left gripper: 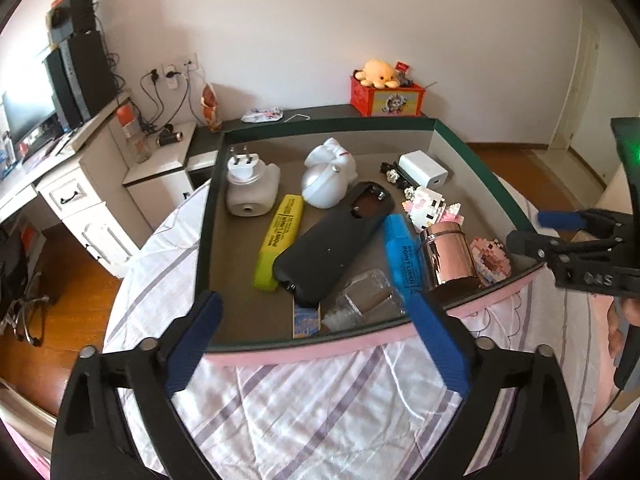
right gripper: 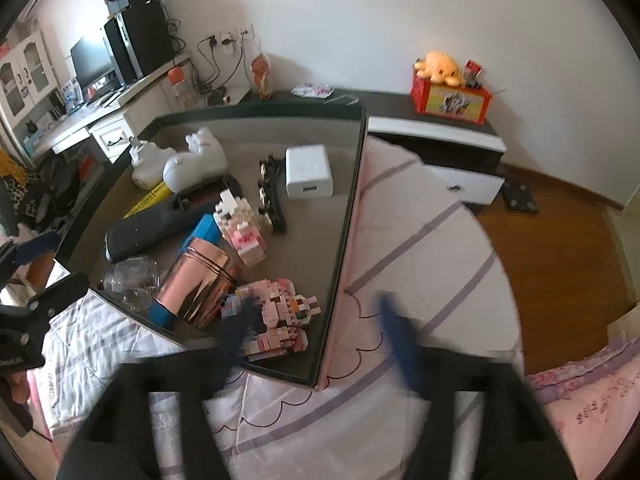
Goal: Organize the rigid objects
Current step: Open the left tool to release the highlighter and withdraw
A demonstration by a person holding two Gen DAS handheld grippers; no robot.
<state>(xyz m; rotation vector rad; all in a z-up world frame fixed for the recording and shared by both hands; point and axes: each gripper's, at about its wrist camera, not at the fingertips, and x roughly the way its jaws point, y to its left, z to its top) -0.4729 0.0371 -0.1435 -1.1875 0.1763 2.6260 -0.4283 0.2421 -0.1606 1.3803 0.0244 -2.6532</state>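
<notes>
grippers both hang above the striped bedsheet (left gripper: 304, 412), short of the shallow green-rimmed box (left gripper: 496, 184) that holds everything. my left gripper (left gripper: 316, 344) is spread wide with nothing between its blue pads; the box's near pink edge crosses just ahead of the tips. from it, the black case (left gripper: 332, 240) lies dead ahead at 12 o'clock, long axis slanting toward 1. the yellow highlighter (left gripper: 280, 236) lies just beside it at 11, the blue highlighter (left gripper: 404, 256) on the other side at 1, touching the rose-gold canister (left gripper: 448, 256). the clear plastic container (left gripper: 368, 300) sits nearest my tips, at 12. farther in, the grey plug adapter (left gripper: 250, 184) is at 11, the white figurine (left gripper: 330, 176) at 12, the white charger (left gripper: 424, 170) at 1.

my right gripper (right gripper: 320, 340) is blurred, its fingers apart and empty. its left finger overlaps the pink brick model (right gripper: 280, 320) lying in the box's near corner, at 11 o'clock from the tips; i cannot tell whether it touches. the other finger is over the sheet outside the box wall. the taller brick figure (right gripper: 240, 224) stands beyond at 11, well apart.
</notes>
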